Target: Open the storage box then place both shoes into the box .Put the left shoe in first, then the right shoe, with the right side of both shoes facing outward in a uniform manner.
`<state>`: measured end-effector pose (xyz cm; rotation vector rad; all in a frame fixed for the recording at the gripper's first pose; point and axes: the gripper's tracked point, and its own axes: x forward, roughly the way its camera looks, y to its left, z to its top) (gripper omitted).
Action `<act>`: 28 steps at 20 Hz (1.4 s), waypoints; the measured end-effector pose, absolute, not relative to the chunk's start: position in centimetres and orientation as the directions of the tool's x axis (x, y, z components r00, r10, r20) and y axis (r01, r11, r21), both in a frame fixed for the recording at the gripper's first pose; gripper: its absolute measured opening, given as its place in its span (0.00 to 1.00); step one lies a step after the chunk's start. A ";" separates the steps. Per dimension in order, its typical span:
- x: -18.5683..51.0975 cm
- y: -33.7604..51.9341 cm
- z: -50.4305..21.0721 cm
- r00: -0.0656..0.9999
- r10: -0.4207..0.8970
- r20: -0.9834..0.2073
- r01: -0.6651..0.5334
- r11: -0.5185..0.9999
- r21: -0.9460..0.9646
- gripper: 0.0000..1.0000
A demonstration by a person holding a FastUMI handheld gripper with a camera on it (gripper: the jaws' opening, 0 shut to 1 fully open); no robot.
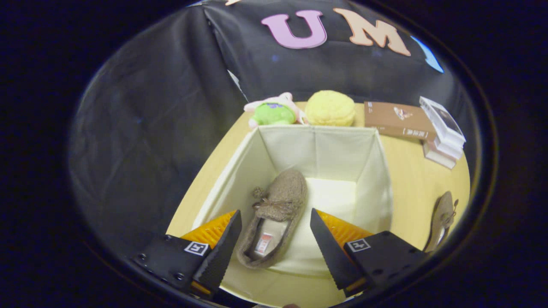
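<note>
Fingers [274, 231] spread wide above the open box [381, 171], one shoe [274, 218] inside, the other shoe [443, 220], seemingly on its side, on the tabletop [411, 179].

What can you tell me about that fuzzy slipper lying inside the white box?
The slipper is grey-brown and looks woolly, a moccasin shape with a small bow of cord on top. A light lining and a small label show through its opening. It lies flat on the floor of the open cream fabric box, sole down, toe pointing to the far wall, nearer the left wall. The tongs hang open above it, one finger on each side, neither touching it.
</note>
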<state>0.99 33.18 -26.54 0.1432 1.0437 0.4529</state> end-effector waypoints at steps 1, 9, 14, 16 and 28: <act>1.3 32.6 -25.6 0.440 0.436 -0.785 -0.310 0.894 0.323 1.00; 3.3 22.6 -21.9 0.569 0.375 -0.731 -0.361 0.913 0.188 1.00; 3.7 14.0 -21.9 0.611 0.284 -0.739 -0.306 0.946 0.110 1.00; 3.7 11.2 -22.1 0.618 0.265 -0.740 -0.280 0.954 0.108 1.00; 2.0 -5.2 -27.1 0.562 0.086 -0.823 -0.128 0.992 0.016 1.00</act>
